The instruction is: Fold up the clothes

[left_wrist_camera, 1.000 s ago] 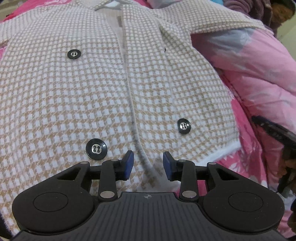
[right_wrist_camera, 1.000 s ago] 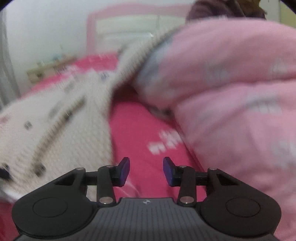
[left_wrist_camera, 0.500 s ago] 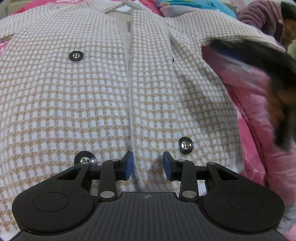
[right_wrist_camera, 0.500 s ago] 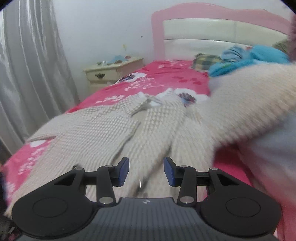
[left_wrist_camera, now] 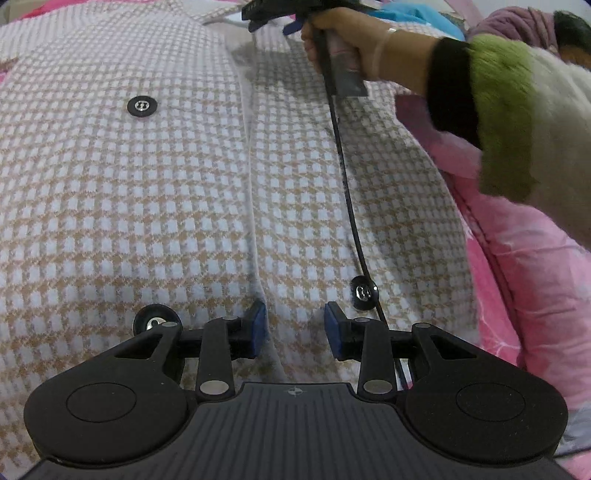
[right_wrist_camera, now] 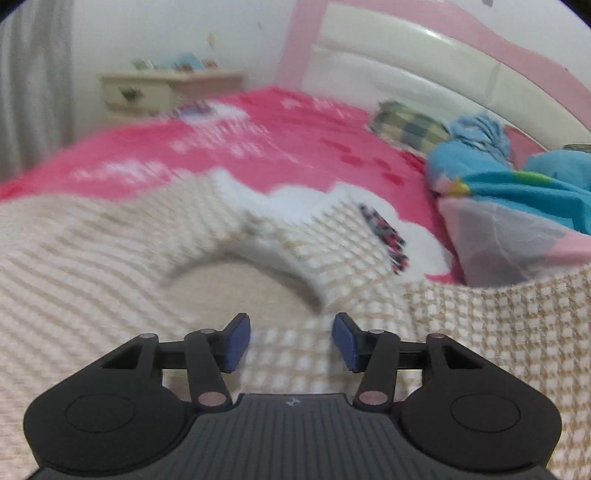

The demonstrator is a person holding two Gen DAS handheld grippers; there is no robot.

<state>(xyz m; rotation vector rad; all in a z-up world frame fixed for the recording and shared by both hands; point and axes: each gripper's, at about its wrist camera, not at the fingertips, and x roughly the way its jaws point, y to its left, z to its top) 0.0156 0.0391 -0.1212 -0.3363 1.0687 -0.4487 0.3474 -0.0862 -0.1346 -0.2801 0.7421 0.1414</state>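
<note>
A beige-and-white houndstooth jacket (left_wrist_camera: 177, 192) with black buttons (left_wrist_camera: 142, 106) lies spread front-up on a pink bed. My left gripper (left_wrist_camera: 293, 328) is open and empty, low over the jacket's front opening near the hem. My right gripper (right_wrist_camera: 291, 341) is open and empty just above the jacket (right_wrist_camera: 110, 266), close to its collar (right_wrist_camera: 280, 236). In the left wrist view the right gripper (left_wrist_camera: 273, 22) shows at the collar, held by a hand, with its black cable (left_wrist_camera: 349, 192) trailing down across the jacket.
A pink quilt (left_wrist_camera: 535, 280) is heaped along the jacket's right side. Blue and checked clothes (right_wrist_camera: 517, 177) lie by the pink-and-white headboard (right_wrist_camera: 424, 74). A cream nightstand (right_wrist_camera: 166, 88) stands at the far left by a grey curtain (right_wrist_camera: 26, 92).
My right gripper has swung from the quilt side over the jacket up to its collar. My left gripper has moved slightly forward over the hem. Both stay open.
</note>
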